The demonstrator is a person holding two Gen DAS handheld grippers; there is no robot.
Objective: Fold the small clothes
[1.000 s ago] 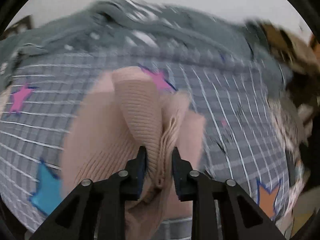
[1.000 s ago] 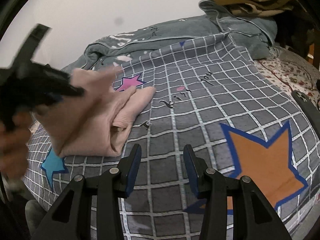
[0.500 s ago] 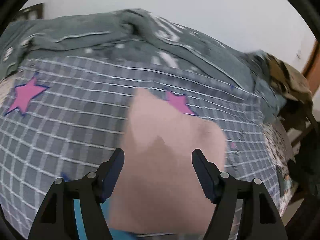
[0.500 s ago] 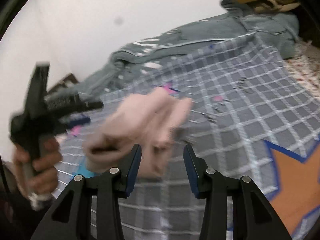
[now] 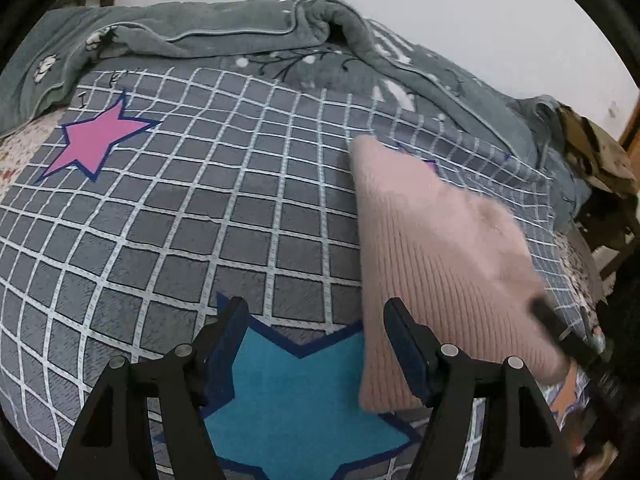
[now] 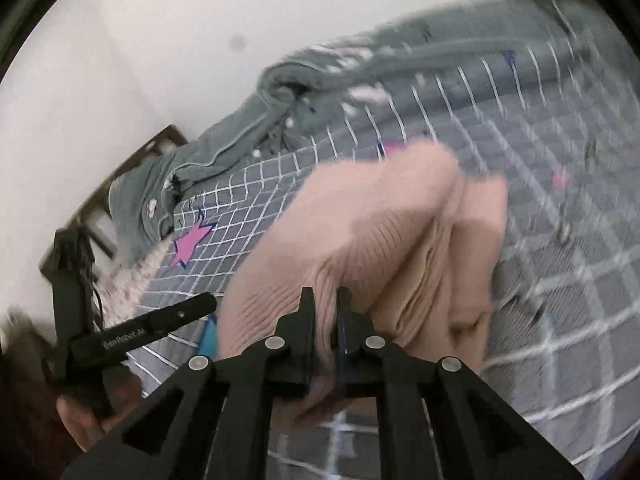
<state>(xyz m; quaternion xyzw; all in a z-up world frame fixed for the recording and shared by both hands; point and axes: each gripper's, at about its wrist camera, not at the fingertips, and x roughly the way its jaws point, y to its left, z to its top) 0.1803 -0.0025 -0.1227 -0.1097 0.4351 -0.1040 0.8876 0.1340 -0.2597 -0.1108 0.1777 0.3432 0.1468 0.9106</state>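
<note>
Left hand-held gripper: jaws spread wide, empty, held level and low. Right hand-held gripper: jaws pinched nearly together on pink knit fabric, raised.

Your pink garment reads as ribbed knit cloth, soft and matt, fine ridges running along it. Your right gripper is matt black plastic with dull silver metal screw heads, and it pinches that knit; your left gripper has the same matt black finish, with blue pads inside. Bedspread at centre: quilted cloth, slightly textured, printed stars flat and matt. Blanket along the upper frame: thick, fleecy grey-green cloth with piped edging.
</note>
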